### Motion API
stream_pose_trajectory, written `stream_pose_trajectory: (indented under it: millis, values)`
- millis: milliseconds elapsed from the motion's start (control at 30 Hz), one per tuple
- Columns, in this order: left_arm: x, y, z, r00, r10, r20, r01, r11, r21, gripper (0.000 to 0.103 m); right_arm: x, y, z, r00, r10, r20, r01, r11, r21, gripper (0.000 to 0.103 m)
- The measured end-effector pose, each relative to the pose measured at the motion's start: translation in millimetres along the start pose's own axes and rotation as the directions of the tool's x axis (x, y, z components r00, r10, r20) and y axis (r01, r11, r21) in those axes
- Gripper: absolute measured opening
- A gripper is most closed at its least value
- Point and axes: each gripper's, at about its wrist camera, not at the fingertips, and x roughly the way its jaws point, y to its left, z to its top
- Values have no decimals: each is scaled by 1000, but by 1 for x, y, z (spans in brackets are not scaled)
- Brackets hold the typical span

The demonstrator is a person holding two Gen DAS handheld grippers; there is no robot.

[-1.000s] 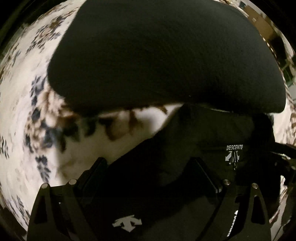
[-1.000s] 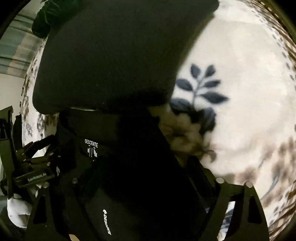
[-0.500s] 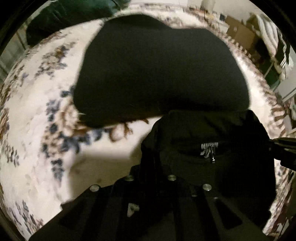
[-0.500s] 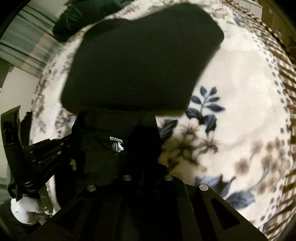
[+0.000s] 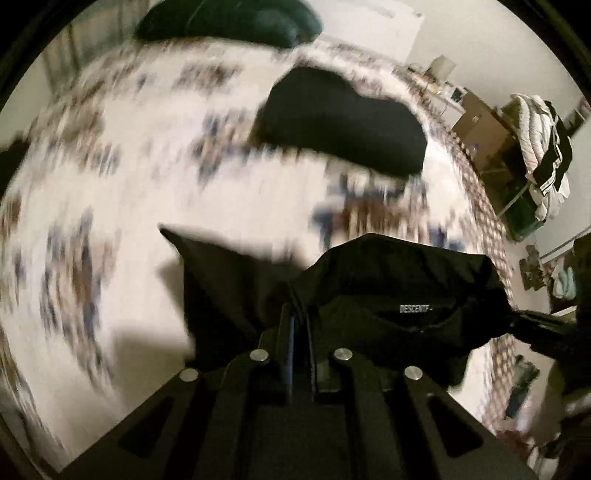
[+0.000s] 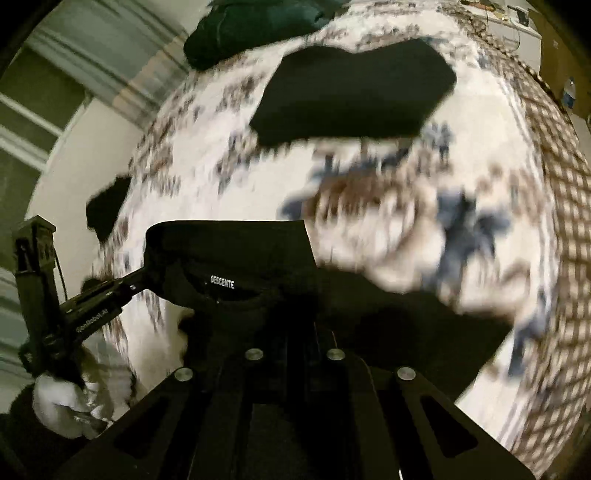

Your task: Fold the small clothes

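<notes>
A black shirt point(image 5: 388, 280) with a white DESCENTE neck label hangs between my two grippers above a floral bedspread point(image 5: 147, 192). My left gripper point(image 5: 299, 314) is shut on the shirt's fabric at one side of the collar. My right gripper point(image 6: 299, 325) is shut on the shirt point(image 6: 240, 251) at the other side. In the right wrist view the left gripper point(image 6: 99, 299) shows at the left, held by a white-gloved hand point(image 6: 62, 402). A folded black garment point(image 5: 343, 122) lies flat on the spread farther off; the right wrist view shows this folded black garment point(image 6: 354, 92) too.
A dark green pile point(image 5: 229, 22) sits at the bed's far end. Cardboard boxes and a rack with a white jacket point(image 5: 543, 147) stand beyond the bed's right side. Another dark cloth point(image 6: 107, 210) lies at the left edge of the bedspread point(image 6: 480, 166). The background is motion-blurred.
Both grippers went from open around the shirt to shut on it. They then rose and pulled back, lifting the shirt, so the folded garment now looks smaller and farther.
</notes>
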Motion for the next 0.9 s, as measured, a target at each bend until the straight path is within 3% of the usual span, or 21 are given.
stream_pose_trajectory:
  millis: [167, 233, 267, 333, 400, 467, 500, 633, 700, 800, 833, 867, 900]
  values:
    - [27, 19, -74, 985, -18, -171, 8, 998, -55, 9, 31, -8, -90, 991, -42, -125, 48, 998, 46, 6]
    - [40, 30, -97, 971, -36, -236, 18, 997, -77, 12, 50, -16, -121, 975, -71, -212, 86, 994, 63, 14]
    - [44, 39, -107, 962, -53, -267, 26, 995, -101, 23, 56, -21, -131, 967, -75, -245, 98, 992, 83, 25]
    - [44, 53, -122, 950, -93, -299, 50, 988, -148, 31, 59, -34, -154, 952, -59, -301, 108, 983, 150, 39]
    - [37, 71, -134, 942, -154, -300, 90, 972, -216, 38, 45, -47, -172, 958, -37, -284, 104, 969, 225, 60]
    - [29, 88, -141, 938, -188, -290, 107, 956, -272, 59, 25, -65, -182, 970, -23, -240, 102, 941, 322, 68]
    - [26, 96, -141, 940, -192, -282, 104, 948, -299, 59, 18, -73, -184, 976, -18, -215, 97, 928, 360, 68]
    - [30, 116, -114, 958, -182, -220, 88, 921, -379, 62, -13, -127, -178, 999, -15, -36, 34, 811, 584, 68]
    - [39, 120, -87, 970, -174, -168, 93, 909, -405, 62, -14, -153, -159, 998, -43, 35, 10, 755, 656, 68]
    - [67, 116, -42, 983, -138, -124, 78, 913, -401, 62, -8, -184, -140, 991, -34, 128, -70, 686, 724, 68]
    - [76, 115, -33, 984, -133, -117, 76, 912, -403, 62, -5, -189, -131, 989, -33, 146, -85, 679, 730, 68]
    - [86, 113, -22, 985, -132, -114, 76, 912, -403, 62, -1, -195, -126, 987, -35, 159, -94, 674, 732, 57]
    - [97, 111, -12, 986, -116, -121, 58, 915, -398, 62, 3, -197, -119, 986, -35, 166, -99, 676, 730, 19]
